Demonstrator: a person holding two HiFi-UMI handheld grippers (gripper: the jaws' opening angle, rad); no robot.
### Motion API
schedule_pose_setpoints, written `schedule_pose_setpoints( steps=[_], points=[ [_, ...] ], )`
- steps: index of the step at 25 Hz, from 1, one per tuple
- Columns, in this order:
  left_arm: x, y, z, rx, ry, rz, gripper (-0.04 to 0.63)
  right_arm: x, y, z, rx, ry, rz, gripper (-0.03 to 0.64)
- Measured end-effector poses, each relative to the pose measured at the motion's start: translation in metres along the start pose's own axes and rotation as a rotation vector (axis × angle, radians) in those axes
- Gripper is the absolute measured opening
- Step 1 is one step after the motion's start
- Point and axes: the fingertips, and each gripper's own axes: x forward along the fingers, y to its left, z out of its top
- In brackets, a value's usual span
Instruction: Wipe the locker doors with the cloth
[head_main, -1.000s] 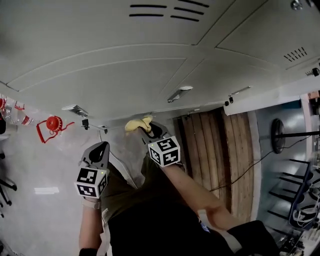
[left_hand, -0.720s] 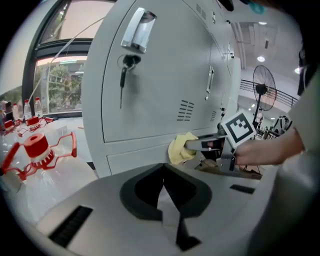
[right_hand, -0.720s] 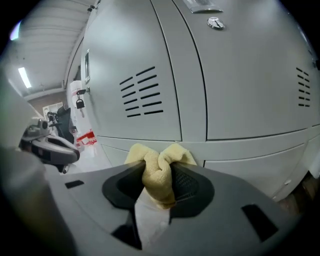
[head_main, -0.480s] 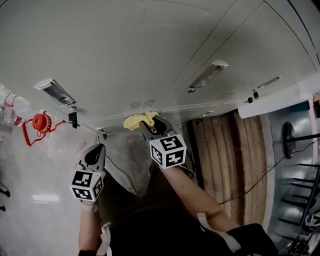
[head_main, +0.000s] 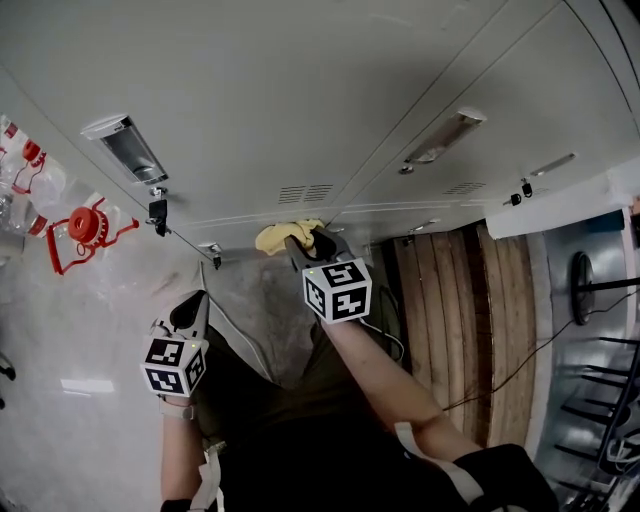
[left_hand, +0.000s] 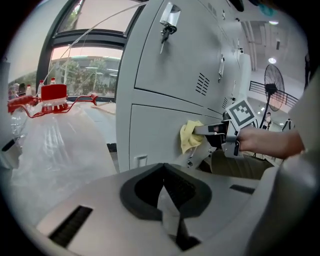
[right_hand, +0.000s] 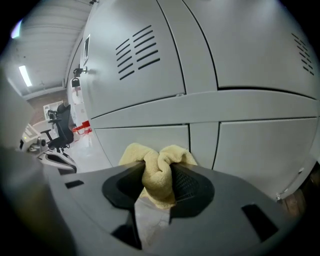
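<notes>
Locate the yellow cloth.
Head view, centre: the yellow cloth is clamped in the right tool, against the lower locker door, just below the vent slots.

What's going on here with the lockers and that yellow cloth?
A person is wiping the grey locker doors. The right gripper is clamped on a bunched yellow cloth and presses it against one of the lower doors. The left gripper hangs off to the side, away from the lockers, jaws together and holding nothing.
</notes>
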Motion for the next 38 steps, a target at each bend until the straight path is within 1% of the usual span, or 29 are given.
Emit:
schedule_pose_setpoints(
  steps=[3, 5, 9, 14, 20, 25, 33, 38],
  points=[
    [0.0, 0.006, -0.014, 0.006, 0.032, 0.01, 0.011, 0.012, -0.001, -0.015, 0.006, 0.027, -0.003, 0.15],
    [-0.002, 0.009, -0.022, -0.007, 0.045, 0.009, 0.011, 0.019, -0.001, -0.025, 0.005, 0.04, -0.004, 0.15],
    [-0.006, 0.012, -0.021, -0.071, 0.005, -0.008, 0.011, 0.031, -0.002, -0.043, -0.003, 0.065, -0.011, 0.151],
    [-0.005, 0.007, -0.024, -0.034, 0.028, -0.004, 0.011, 0.048, -0.008, -0.071, -0.01, 0.113, -0.024, 0.152],
    [-0.008, 0.013, -0.031, -0.024, 0.05, 0.019, 0.011, 0.069, -0.016, -0.107, -0.011, 0.17, -0.041, 0.152],
    [-0.009, 0.015, -0.03, -0.036, 0.037, 0.02, 0.011, 0.085, -0.02, -0.13, -0.013, 0.201, -0.049, 0.152],
    [-0.013, 0.011, -0.029, -0.029, 0.032, 0.038, 0.011, 0.107, -0.022, -0.162, -0.026, 0.278, -0.038, 0.152],
    [-0.014, 0.006, -0.026, -0.025, 0.022, 0.047, 0.011, 0.119, -0.029, -0.184, -0.014, 0.32, -0.039, 0.152]
  ],
)
